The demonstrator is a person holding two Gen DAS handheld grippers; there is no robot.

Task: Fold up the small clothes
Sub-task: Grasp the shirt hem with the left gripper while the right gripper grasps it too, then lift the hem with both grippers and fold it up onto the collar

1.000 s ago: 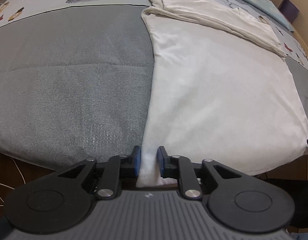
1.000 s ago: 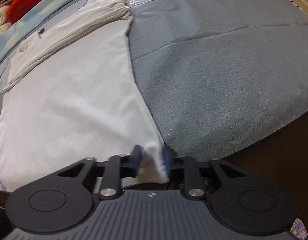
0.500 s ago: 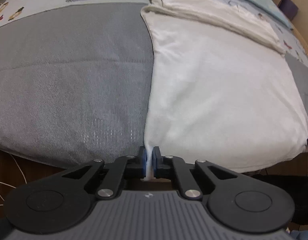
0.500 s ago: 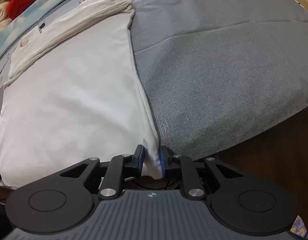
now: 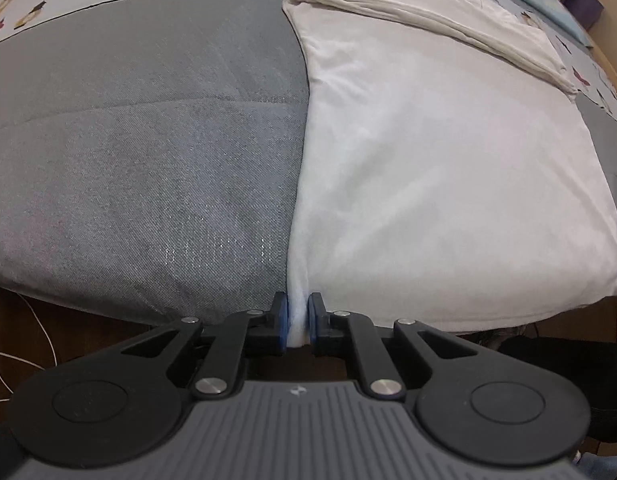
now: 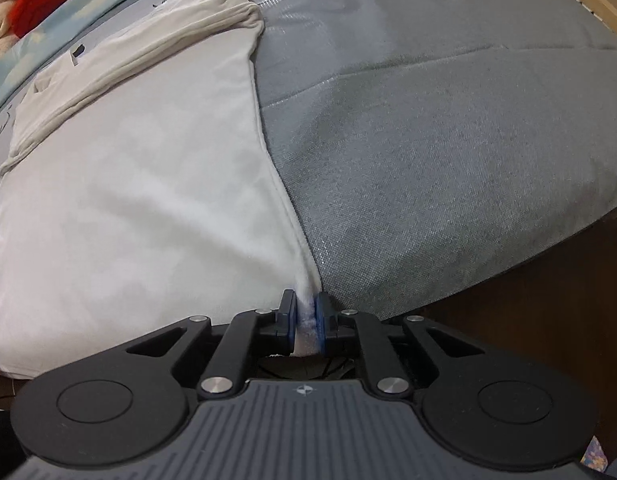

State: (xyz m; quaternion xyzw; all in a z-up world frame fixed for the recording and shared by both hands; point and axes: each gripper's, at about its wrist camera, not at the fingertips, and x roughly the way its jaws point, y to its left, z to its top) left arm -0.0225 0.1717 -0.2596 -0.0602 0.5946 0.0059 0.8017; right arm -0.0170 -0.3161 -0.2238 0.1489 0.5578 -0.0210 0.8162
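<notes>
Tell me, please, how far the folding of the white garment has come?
Done: the far part of the white garment is already folded over. In hand: left gripper and right gripper each pinch a near corner. Left: carrying that near edge over to finish.

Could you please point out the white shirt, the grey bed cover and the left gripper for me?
white shirt [image 5: 448,168], left wrist view, on its flat body panel.
grey bed cover [image 5: 140,152], left wrist view, on its bare middle.
left gripper [image 5: 297,322], left wrist view, midway between its fingertips, shut on the shirt's corner.

Left tongs and right tongs are both closed, blue pads pinching white cloth.
</notes>
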